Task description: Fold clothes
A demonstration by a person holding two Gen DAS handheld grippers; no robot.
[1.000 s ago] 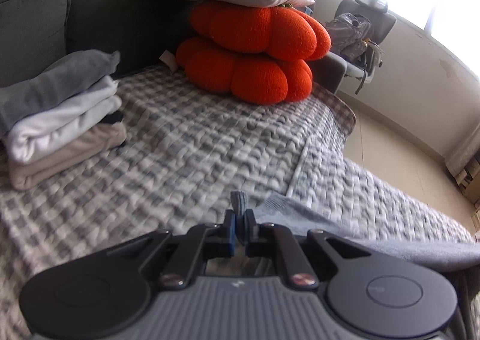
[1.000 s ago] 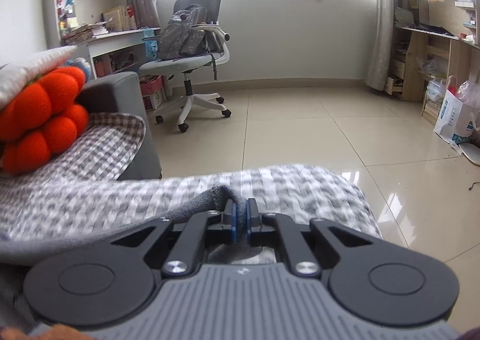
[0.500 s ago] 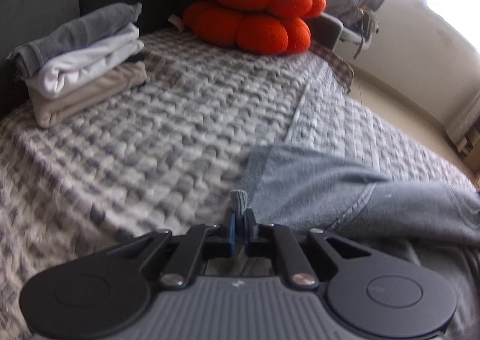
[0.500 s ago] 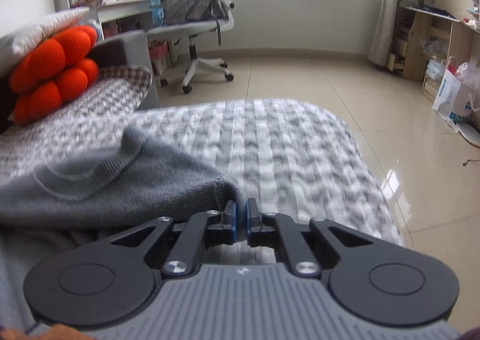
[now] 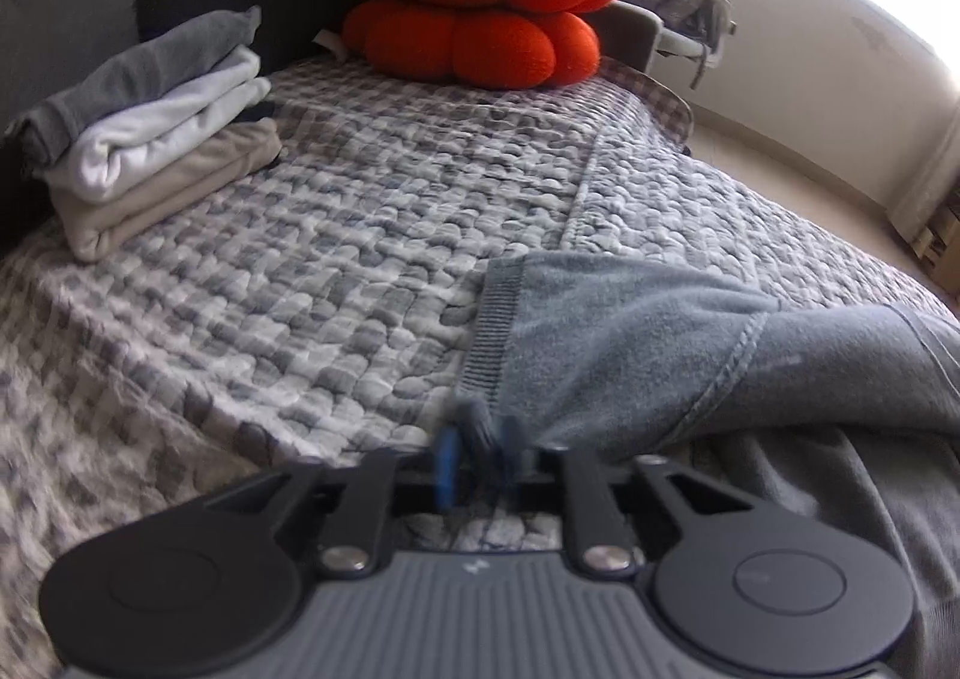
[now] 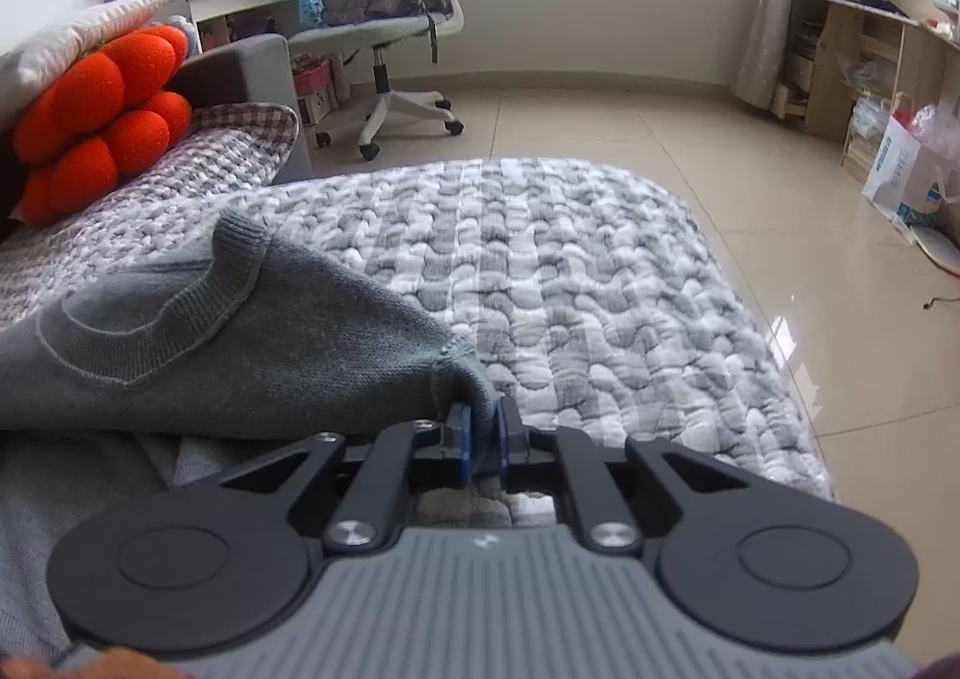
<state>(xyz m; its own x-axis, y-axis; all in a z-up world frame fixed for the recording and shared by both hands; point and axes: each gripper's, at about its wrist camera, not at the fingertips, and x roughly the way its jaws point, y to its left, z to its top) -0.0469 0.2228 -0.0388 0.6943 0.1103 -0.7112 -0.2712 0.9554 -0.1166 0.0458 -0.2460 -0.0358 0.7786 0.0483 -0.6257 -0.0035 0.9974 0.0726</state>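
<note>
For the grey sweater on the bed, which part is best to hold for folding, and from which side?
Hold the grey sweater at its outer edges, coming from the near side, low over the checkered blanket. The left gripper and right gripper each have a thin edge there; the ribbed hem lies flat.
</note>
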